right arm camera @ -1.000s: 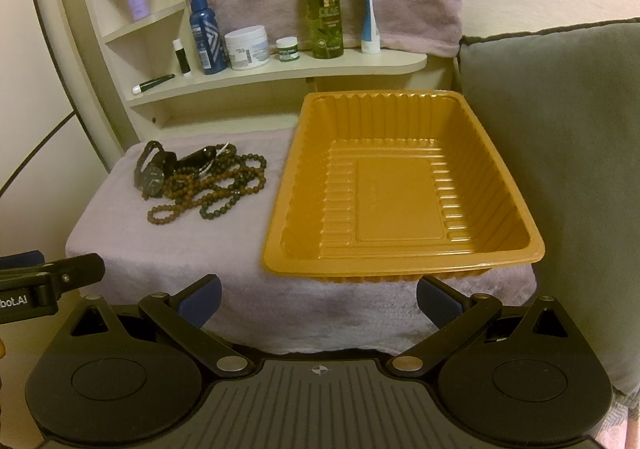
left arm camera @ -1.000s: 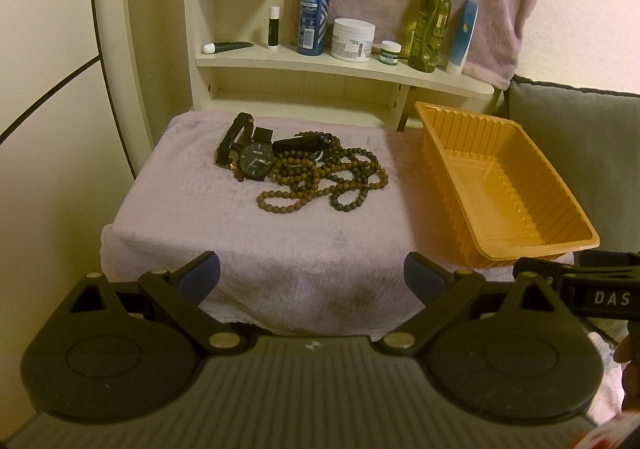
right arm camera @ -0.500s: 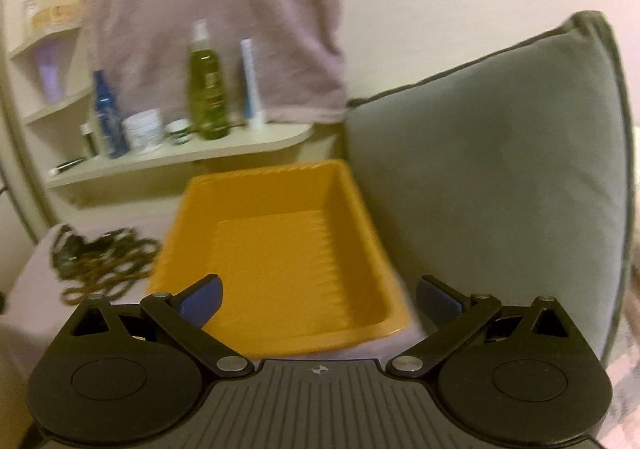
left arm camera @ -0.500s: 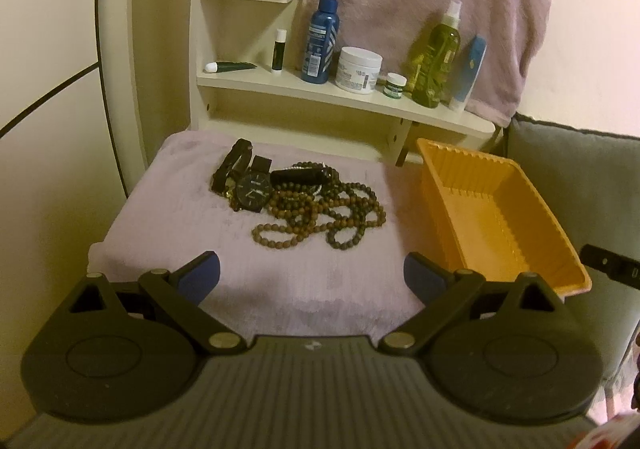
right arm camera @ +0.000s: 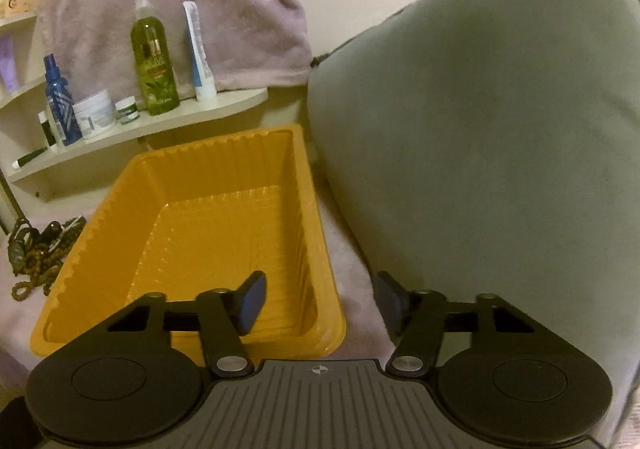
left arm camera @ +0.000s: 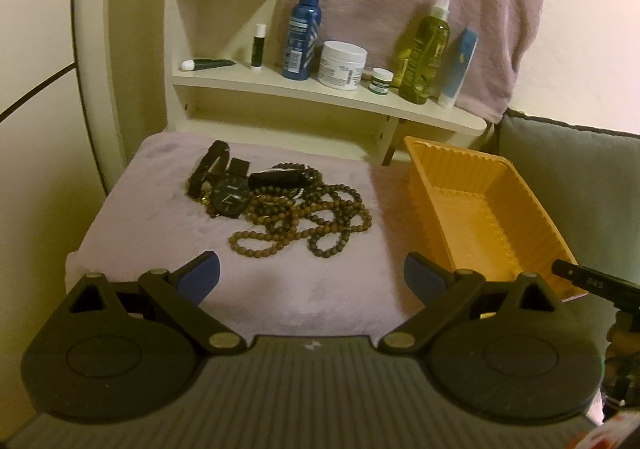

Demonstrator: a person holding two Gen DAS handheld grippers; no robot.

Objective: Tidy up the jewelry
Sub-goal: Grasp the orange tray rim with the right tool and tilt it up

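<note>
The grey cushion [right arm camera: 480, 137] is filling the right wrist view from 12 to 4 o'clock. The orange tray [right arm camera: 192, 217] is sitting on the towel-covered table [left arm camera: 160, 217], its near right corner lying between the jaws of the right hand-held gripper [right arm camera: 318, 299], which have just been closing partway and are not yet pressing the rim. Pinching that thin corner risks tipping or sliding the tray. The left hand-held gripper [left arm camera: 312, 277] is hanging wide open and empty. The bead necklaces [left arm camera: 304, 217] and watch [left arm camera: 228, 201] are lying tangled at 11 o'clock of the tray, so lifting one strand could drag the others
</note>
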